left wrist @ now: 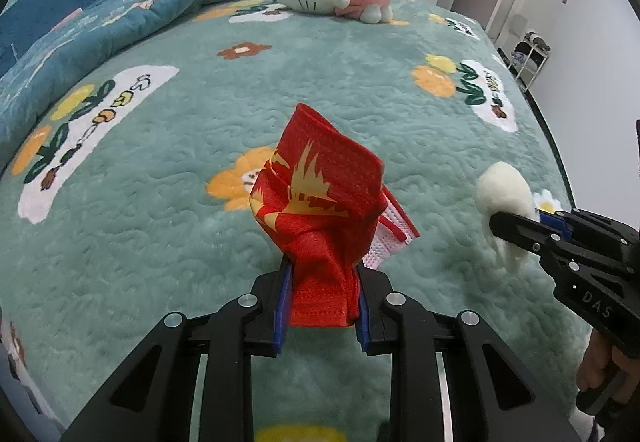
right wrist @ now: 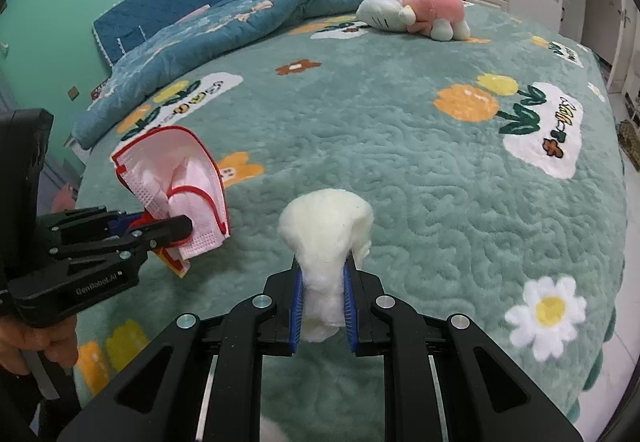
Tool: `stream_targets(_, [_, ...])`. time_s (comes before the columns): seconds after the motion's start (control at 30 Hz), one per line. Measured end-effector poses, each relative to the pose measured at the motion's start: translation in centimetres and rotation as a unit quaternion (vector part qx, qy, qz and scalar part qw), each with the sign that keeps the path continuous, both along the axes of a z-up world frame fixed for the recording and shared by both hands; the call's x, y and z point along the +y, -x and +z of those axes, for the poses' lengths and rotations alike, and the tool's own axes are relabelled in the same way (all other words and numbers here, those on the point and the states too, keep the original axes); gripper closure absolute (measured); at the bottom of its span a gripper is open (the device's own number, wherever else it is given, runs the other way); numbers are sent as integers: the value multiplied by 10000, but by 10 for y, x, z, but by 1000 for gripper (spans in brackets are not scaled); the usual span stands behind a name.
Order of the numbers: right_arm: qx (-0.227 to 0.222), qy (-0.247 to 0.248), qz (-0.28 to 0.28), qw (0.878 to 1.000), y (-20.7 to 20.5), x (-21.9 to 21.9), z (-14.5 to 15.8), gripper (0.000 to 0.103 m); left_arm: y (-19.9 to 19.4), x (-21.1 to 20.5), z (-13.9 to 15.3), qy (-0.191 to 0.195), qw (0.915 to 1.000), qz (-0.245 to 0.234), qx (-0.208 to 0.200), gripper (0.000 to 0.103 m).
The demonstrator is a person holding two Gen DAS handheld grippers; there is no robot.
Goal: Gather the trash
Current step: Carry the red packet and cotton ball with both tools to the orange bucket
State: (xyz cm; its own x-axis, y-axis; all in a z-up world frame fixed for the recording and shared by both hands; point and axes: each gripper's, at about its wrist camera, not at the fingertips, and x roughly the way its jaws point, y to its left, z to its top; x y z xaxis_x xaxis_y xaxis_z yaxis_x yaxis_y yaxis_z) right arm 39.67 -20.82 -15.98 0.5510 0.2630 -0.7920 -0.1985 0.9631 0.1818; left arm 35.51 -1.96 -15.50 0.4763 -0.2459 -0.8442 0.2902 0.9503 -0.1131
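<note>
Left wrist view: the left gripper (left wrist: 322,302) pinches a crumpled red face mask (left wrist: 320,201), jaws narrowed on its lower folds, holding it clear above the green floral bedspread (left wrist: 160,169). To the right, the right gripper (left wrist: 516,230) clamps a white cotton wad (left wrist: 506,189), likely so both pieces of trash go out together.

Right wrist view: the right gripper's blue pads (right wrist: 296,310) squeeze the cotton wad's waist, jaws narrow, the tuft bulging above. At left, the other gripper grips the mask, pale lining outward. A plush cat toy (right wrist: 416,11) lies near the rumpled blue quilt (right wrist: 240,25), untouched. No bin is visible.
</note>
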Motion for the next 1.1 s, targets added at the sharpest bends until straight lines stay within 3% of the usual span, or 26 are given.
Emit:
stream_targets(0.33, [-217, -226, 47, 9995, 74, 6, 47, 86, 66, -3, 42, 49, 9996, -72, -265, 76])
stream_targets(0.63, [-459, -330, -175, 9982, 161, -14, 83, 86, 138, -29, 77, 102, 9972, -490, -555, 76])
stream_targets(0.9, [-770, -363, -773, 9934, 247, -62, 108, 85, 193, -79, 92, 171, 9903, -1188, -706, 76])
stream_targets(1.1, [-882, -345, -1384, 9858, 301, -110, 114, 85, 228, -144, 97, 249, 9766, -1988, -782, 76])
